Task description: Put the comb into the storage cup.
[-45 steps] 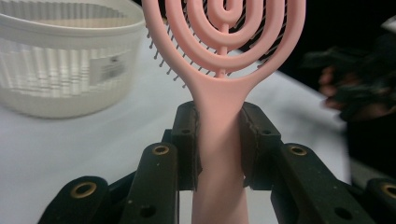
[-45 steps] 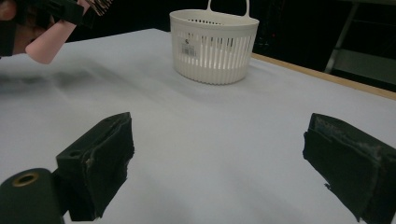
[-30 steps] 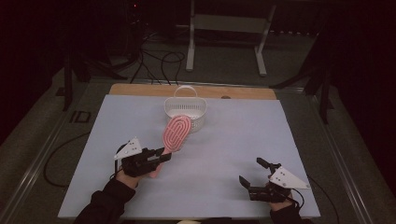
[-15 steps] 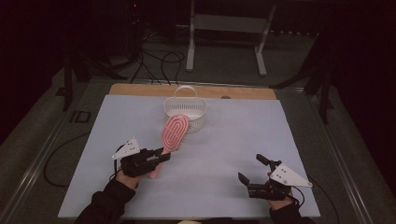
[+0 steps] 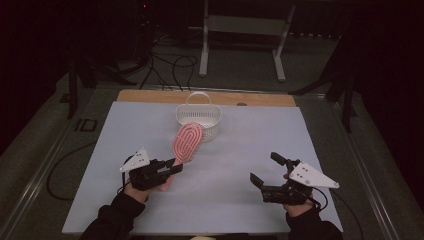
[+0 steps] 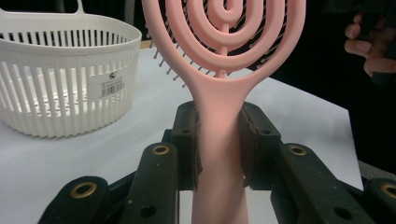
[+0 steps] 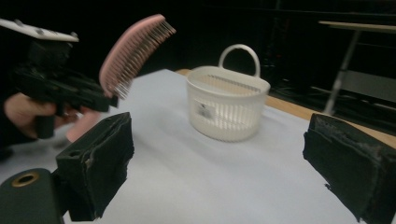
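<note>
A pink hairbrush (image 5: 187,141) with an open looped head is held by its handle in my left gripper (image 5: 172,167), which is shut on it. In the left gripper view both pads clamp the handle (image 6: 219,130) and the head tilts up toward a white slatted basket (image 6: 60,93). That basket (image 5: 198,120) stands at the far middle of the table, with the brush head just short of its near rim. My right gripper (image 5: 267,170) hovers at the near right, open and empty. From the right gripper view its jaws (image 7: 219,168) face the basket (image 7: 229,109), with the brush (image 7: 133,46) at upper left.
A pale sheet (image 5: 240,150) covers the table, with a wooden strip (image 5: 150,96) along the far edge. Behind the table stand a metal frame (image 5: 240,45) and floor cables (image 5: 165,60). The surroundings are dark.
My right gripper has lifted off the table at the near right, still open. The left gripper and brush have stayed put.
</note>
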Demonstrator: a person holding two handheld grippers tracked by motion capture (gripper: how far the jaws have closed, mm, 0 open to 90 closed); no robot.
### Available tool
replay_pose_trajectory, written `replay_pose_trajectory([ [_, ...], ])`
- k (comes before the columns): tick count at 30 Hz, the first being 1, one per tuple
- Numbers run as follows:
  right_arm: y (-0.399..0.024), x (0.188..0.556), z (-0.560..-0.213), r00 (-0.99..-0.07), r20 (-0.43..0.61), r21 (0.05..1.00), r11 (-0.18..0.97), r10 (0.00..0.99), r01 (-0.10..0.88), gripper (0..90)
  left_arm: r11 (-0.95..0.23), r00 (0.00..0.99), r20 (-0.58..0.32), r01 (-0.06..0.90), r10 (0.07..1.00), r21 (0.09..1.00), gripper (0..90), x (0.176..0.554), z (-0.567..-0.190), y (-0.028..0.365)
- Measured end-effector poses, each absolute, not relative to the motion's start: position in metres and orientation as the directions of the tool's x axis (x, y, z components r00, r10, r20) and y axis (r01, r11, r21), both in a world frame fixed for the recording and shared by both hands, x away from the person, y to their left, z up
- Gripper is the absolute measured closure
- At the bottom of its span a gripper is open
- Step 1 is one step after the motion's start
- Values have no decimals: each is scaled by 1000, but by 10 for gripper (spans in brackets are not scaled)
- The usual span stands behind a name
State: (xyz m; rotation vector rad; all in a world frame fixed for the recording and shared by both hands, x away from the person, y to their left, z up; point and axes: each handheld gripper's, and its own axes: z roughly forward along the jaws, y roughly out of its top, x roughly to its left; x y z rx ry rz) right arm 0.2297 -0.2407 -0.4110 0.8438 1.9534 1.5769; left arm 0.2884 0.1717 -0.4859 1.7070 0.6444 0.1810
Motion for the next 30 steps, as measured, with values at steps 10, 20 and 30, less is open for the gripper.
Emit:
replay_pose_trajectory([
  [10,-215,251,-393,-710,60,975,111,702,193,81,-100,835,-221,311,505,945,711,288,-485,172],
  [20,-185,271,-381,-713,110,963,105,693,250,81,-105,838,-213,303,502,947,711,286,-485,170],
  [30,-167,285,-375,-719,160,950,93,677,299,81,-111,846,-208,298,492,948,711,286,-485,168],
])
